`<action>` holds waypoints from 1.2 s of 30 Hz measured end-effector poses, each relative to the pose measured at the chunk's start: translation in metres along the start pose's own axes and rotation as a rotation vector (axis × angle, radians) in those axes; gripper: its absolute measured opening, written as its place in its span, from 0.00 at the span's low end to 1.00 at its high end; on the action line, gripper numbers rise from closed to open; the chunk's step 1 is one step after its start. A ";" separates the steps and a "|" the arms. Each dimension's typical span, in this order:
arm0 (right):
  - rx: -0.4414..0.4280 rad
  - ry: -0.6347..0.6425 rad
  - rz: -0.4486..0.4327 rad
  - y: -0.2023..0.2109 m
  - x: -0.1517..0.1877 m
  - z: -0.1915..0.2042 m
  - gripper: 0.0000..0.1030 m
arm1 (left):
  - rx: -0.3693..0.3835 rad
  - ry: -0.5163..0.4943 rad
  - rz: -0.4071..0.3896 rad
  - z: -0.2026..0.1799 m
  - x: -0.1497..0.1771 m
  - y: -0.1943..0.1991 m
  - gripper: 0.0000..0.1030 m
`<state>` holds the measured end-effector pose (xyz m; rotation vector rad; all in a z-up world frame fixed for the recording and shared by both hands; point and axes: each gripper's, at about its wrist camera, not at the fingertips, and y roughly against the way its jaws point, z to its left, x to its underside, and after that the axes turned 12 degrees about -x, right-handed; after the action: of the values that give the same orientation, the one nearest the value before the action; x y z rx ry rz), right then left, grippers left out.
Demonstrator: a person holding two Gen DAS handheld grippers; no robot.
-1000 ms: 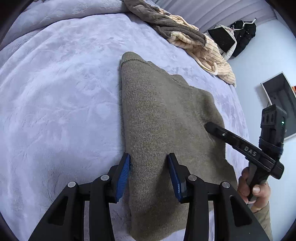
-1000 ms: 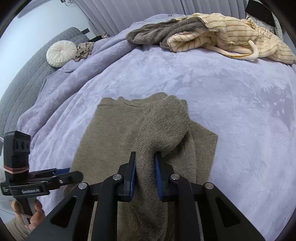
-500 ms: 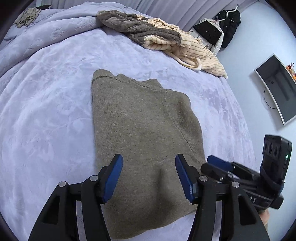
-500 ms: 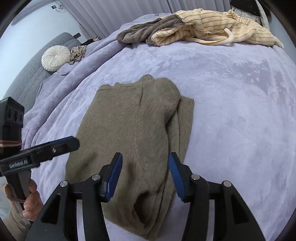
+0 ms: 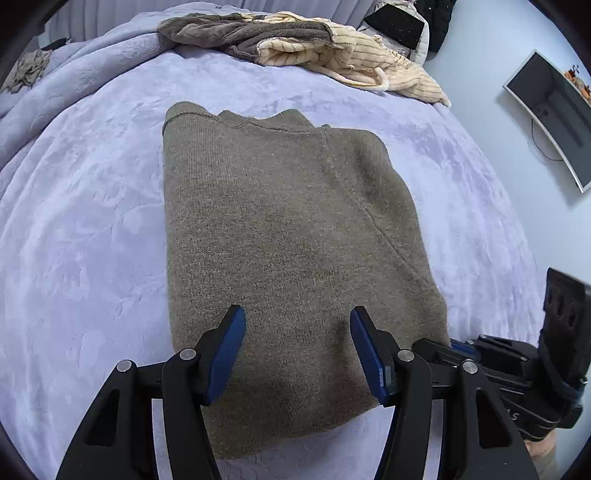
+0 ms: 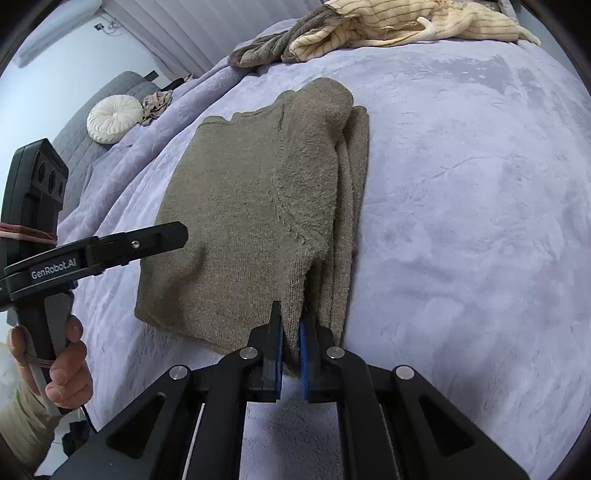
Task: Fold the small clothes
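An olive-brown knit sweater (image 5: 280,229) lies folded into a long rectangle on the lavender bed cover (image 5: 74,229). It also shows in the right wrist view (image 6: 243,206), with its sleeves folded in along the right edge. My left gripper (image 5: 297,343) is open and empty, held over the sweater's near end. My right gripper (image 6: 291,343) is shut on the sweater's near right corner hem. The left gripper appears at the left of the right wrist view (image 6: 155,240).
A pile of cream striped and grey-brown clothes (image 5: 314,48) lies at the far edge of the bed, also seen in the right wrist view (image 6: 388,29). A round white cushion (image 6: 112,122) sits at far left. A monitor (image 5: 554,114) hangs on the right wall.
My right gripper let go of the sleeve it had laid down, opened, then dropped back and shut on the near right corner. My left gripper opened wider and pulled back to the near end.
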<state>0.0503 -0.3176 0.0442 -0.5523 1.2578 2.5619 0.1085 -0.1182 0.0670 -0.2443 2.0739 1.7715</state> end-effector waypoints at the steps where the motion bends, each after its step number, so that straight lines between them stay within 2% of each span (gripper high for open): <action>1: -0.005 0.000 0.005 0.002 -0.004 0.003 0.11 | -0.003 0.000 -0.005 -0.001 0.000 0.003 0.58; 3: -0.007 0.030 -0.018 0.013 -0.014 0.011 0.12 | 0.024 0.008 -0.026 0.000 -0.001 0.012 0.58; 5: 0.022 0.103 -0.072 0.026 -0.027 0.024 0.19 | 0.021 0.027 -0.043 0.004 -0.003 0.016 0.58; 6: 0.032 0.138 -0.096 0.030 -0.037 0.030 0.32 | 0.005 0.033 -0.045 0.004 -0.005 0.016 0.58; 7: 0.030 0.155 -0.109 0.031 -0.047 0.034 0.51 | -0.008 0.037 -0.044 0.005 -0.008 0.014 0.58; 8: 0.020 0.169 -0.117 0.027 -0.060 0.036 0.56 | -0.011 0.041 -0.038 0.006 -0.011 0.011 0.58; 10: 0.010 0.175 -0.112 0.013 -0.082 0.035 0.56 | -0.017 0.039 -0.026 0.007 -0.014 0.004 0.58; 12: -0.045 0.172 -0.070 -0.007 -0.104 0.030 0.56 | -0.047 0.019 -0.022 0.004 -0.016 -0.003 0.58; 14: -0.065 0.168 -0.032 -0.026 -0.119 0.024 0.56 | -0.066 -0.001 -0.027 -0.001 -0.018 -0.007 0.58; 18: 0.002 0.098 0.023 -0.058 -0.134 -0.007 0.54 | -0.080 -0.041 -0.035 -0.007 -0.019 -0.013 0.58; 20: -0.008 0.072 0.011 -0.059 -0.136 -0.019 0.53 | -0.085 -0.055 -0.038 -0.009 -0.019 -0.017 0.58; 22: -0.006 0.066 0.010 -0.061 -0.136 -0.022 0.53 | -0.093 -0.067 -0.038 -0.011 -0.021 -0.018 0.58; 25: 0.043 0.099 0.031 -0.063 -0.137 -0.013 0.54 | -0.097 -0.072 -0.052 -0.012 -0.023 -0.004 0.58; 27: 0.069 0.117 0.020 -0.052 -0.135 -0.001 0.56 | -0.099 -0.062 -0.094 -0.005 -0.021 0.011 0.58; 29: 0.089 0.172 -0.001 -0.038 -0.125 0.016 0.56 | -0.095 -0.037 -0.103 0.007 -0.017 0.020 0.58; 31: 0.112 0.231 -0.001 -0.031 -0.110 0.032 0.56 | -0.101 -0.023 -0.093 0.016 -0.010 0.020 0.58; 33: 0.144 0.288 0.021 -0.032 -0.090 0.044 0.56 | -0.166 -0.036 -0.051 0.020 -0.001 0.006 0.58; 34: 0.162 0.308 0.033 -0.035 -0.079 0.048 0.56 | -0.188 -0.041 -0.033 0.021 0.003 -0.002 0.60; 36: 0.194 0.335 0.061 -0.041 -0.059 0.048 0.56 | -0.163 0.003 -0.005 0.031 0.013 -0.013 0.73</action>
<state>0.1075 -0.2575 0.0675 -0.9418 1.6323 2.4249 0.1080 -0.0886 0.0460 -0.2977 1.9310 1.9398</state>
